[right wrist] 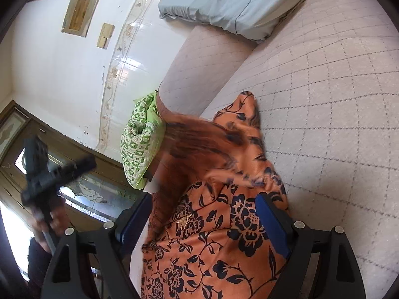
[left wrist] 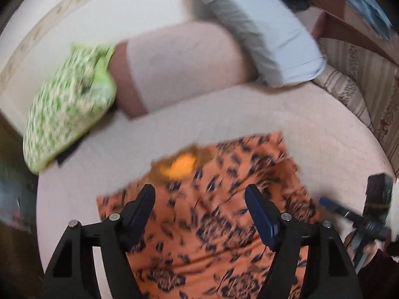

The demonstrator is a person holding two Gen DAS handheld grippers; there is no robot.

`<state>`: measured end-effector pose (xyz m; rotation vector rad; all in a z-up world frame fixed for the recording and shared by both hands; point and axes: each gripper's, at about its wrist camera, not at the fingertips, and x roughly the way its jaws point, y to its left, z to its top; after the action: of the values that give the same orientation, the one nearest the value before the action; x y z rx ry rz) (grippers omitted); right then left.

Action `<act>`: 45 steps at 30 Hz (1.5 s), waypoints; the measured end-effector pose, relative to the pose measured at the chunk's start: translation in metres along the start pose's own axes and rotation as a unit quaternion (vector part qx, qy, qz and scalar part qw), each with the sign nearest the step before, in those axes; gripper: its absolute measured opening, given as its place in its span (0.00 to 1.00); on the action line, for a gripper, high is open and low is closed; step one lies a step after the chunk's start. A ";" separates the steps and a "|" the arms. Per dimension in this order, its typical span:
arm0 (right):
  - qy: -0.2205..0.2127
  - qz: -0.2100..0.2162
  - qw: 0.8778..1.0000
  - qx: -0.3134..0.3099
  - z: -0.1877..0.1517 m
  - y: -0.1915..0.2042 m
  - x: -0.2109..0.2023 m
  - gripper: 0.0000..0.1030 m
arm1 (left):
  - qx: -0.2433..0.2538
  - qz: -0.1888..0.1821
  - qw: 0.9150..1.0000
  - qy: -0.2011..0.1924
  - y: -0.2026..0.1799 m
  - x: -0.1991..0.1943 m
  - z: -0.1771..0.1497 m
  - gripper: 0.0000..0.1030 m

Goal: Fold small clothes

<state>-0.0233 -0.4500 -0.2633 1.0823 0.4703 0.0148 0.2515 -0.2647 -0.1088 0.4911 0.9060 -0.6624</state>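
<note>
An orange garment printed with dark navy flowers lies rumpled on the bed's pale quilted, diamond-stitched cover. The left gripper hangs above it, jaws apart and empty. The right gripper stands wide open over the cloth. A green patterned cushion sits nearby.

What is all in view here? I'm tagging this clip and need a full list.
orange floral garment: one, orange with dark flowers, spread on the bed under both grippers
green patterned pillow: one, green and white, far bed edge by the wall
grey-blue pillow: one, on the bolster
bolster: one, pale pink, along the wall
quilted bedcover: one, pale pink
left gripper: open, above the garment
right gripper: open, garment between its jaws
</note>
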 end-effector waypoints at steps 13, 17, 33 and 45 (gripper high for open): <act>0.058 -0.028 0.995 0.072 0.046 0.006 0.055 0.83 | -0.198 0.083 0.971 0.104 0.165 0.097 -0.130 0.73; 0.103 -0.094 0.989 0.059 0.060 0.005 0.092 0.22 | -0.218 0.088 0.966 0.105 0.181 0.118 -0.149 0.73; 0.091 -0.283 0.932 -0.207 0.092 0.051 0.163 0.09 | -0.227 0.094 0.965 0.086 0.186 0.133 -0.172 0.75; 0.059 -0.212 0.958 -0.186 0.083 0.077 0.116 0.15 | -0.186 0.126 0.974 0.027 0.147 0.111 -0.127 0.75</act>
<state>0.1291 -0.4559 -0.2081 0.5982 0.7673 -0.2053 0.3347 -0.1148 -0.2523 0.2808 0.9725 -0.2387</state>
